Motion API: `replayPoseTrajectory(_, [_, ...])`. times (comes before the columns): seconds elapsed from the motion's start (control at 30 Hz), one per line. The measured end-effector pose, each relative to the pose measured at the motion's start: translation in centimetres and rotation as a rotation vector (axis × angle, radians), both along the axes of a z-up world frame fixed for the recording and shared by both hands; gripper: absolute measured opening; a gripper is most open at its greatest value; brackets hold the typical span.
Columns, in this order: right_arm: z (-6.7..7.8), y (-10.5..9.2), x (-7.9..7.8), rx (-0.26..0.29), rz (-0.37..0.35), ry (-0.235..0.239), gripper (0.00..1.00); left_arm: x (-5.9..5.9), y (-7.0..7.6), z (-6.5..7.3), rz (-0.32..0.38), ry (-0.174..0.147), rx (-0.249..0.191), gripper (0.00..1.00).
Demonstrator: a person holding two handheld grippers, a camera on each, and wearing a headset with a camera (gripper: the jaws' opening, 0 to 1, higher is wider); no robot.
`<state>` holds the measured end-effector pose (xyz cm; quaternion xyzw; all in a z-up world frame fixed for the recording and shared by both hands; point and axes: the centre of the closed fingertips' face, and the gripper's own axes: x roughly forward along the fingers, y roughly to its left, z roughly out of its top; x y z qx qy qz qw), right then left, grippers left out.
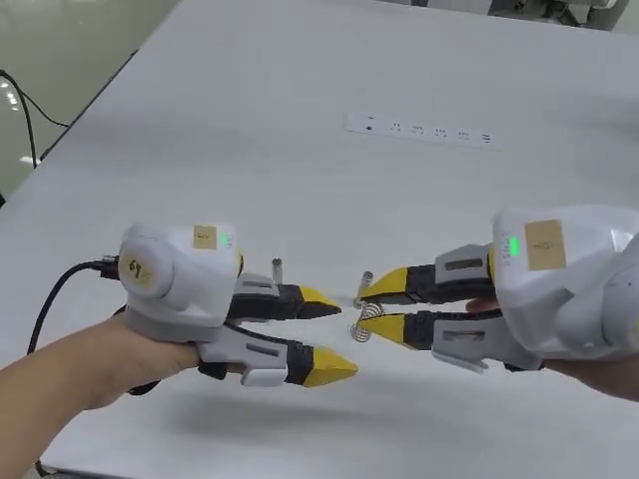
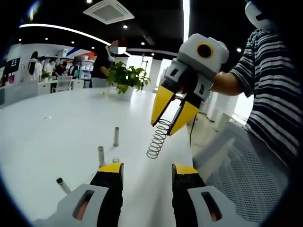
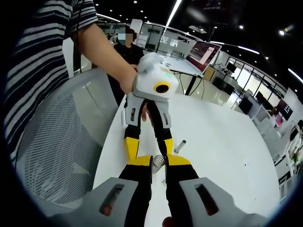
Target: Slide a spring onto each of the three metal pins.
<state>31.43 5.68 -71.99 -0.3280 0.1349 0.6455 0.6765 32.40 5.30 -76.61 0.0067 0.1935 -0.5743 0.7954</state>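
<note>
Right of centre in the head view, the right gripper [image 1: 369,309] is clamped on a coil spring [image 1: 367,324]. At lower left, the left gripper [image 1: 346,338] has its jaws apart. Three metal pins [image 2: 116,136] occupy the left gripper view's lower left, on the white table [image 2: 57,127].

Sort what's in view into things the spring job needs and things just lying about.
For the job:
- spring, pinched in the right claw
- three pins on the table
- left claw, open

Lying about:
- power strip
- potted plant
- mesh chair
</note>
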Motion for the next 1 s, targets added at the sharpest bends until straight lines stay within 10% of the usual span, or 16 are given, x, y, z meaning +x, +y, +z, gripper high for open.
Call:
replayPoseTrajectory(0.63, [-0.3, -1.3, 1.5, -0.027, -0.043, -0.044, 0.07, -0.5, 4.0, -0.8, 0.076, 0.054, 0.035, 0.54])
replayPoseTrajectory(1.0, [-0.8, -2.4, 2.2, -0.048, -0.069, -0.054, 0.07, 0.3, 7.3, -1.0, 0.181, 0.028, 0.052, 0.77])
